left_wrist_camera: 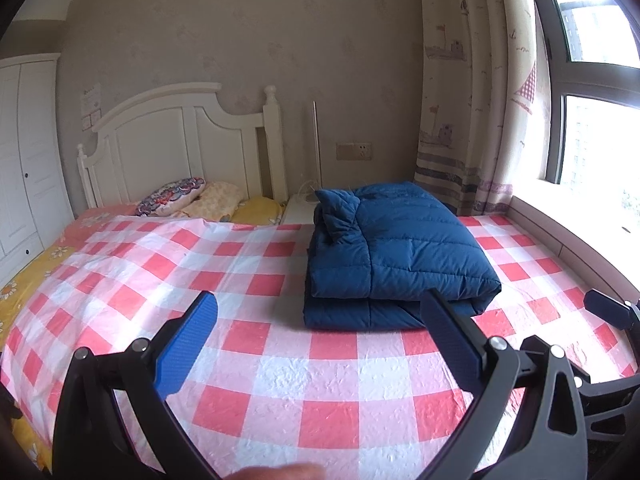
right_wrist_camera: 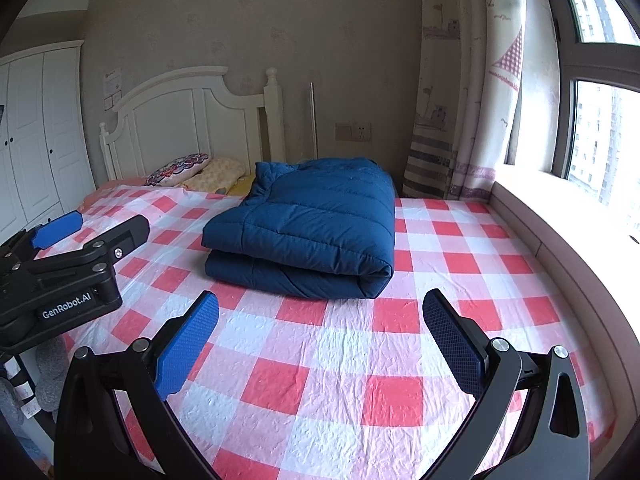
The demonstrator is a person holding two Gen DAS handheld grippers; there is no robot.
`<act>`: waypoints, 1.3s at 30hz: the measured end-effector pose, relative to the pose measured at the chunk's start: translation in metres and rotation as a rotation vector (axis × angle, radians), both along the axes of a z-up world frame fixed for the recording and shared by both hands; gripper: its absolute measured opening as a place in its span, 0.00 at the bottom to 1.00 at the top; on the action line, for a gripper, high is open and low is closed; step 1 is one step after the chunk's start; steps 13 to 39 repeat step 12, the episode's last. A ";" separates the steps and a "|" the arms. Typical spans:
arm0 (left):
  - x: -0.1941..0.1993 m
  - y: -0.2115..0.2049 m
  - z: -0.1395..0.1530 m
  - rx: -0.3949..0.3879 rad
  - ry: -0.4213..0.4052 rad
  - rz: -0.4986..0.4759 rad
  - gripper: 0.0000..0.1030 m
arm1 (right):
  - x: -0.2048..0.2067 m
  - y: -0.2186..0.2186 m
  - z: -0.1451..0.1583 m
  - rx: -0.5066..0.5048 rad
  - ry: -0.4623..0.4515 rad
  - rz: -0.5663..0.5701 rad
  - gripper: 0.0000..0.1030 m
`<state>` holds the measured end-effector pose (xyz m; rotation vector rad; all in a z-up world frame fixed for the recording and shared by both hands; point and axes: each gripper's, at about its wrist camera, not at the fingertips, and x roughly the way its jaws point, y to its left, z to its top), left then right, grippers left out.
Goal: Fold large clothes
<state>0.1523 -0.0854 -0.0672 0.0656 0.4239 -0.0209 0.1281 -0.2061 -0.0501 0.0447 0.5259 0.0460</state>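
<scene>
on the red-and-white checked sheet [left_wrist_camera: 280, 392] covering the bed, the folded blue padded coat [left_wrist_camera: 396, 256] is lying in a thick two-layer bundle toward the window side, its near edge well ahead of your tools. your left gripper [left_wrist_camera: 320, 340] and right gripper [right_wrist_camera: 320, 340] are both hovering above the sheet with fingers spread wide and holding nothing. bare sheet is lying all around the coat, pillows [right_wrist_camera: 192, 172] are sitting by the white headboard [right_wrist_camera: 180, 120], and the window ledge [right_wrist_camera: 568, 232] is running along the right edge.

We are in a home bedroom: a bed [left_wrist_camera: 280, 360] with a white headboard [left_wrist_camera: 180, 140], pillows [left_wrist_camera: 172, 196], a white wardrobe [left_wrist_camera: 28, 160], patterned curtains [left_wrist_camera: 472, 100] and a window [left_wrist_camera: 592, 80].
</scene>
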 end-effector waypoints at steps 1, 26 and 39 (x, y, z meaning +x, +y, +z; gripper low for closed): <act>0.006 -0.001 -0.002 -0.002 0.007 -0.008 0.98 | 0.004 -0.001 -0.002 0.004 0.009 -0.002 0.95; 0.095 0.079 -0.036 0.028 0.169 0.077 0.98 | 0.037 -0.091 0.004 -0.022 0.055 -0.129 0.95; 0.095 0.079 -0.036 0.028 0.169 0.077 0.98 | 0.037 -0.091 0.004 -0.022 0.055 -0.129 0.95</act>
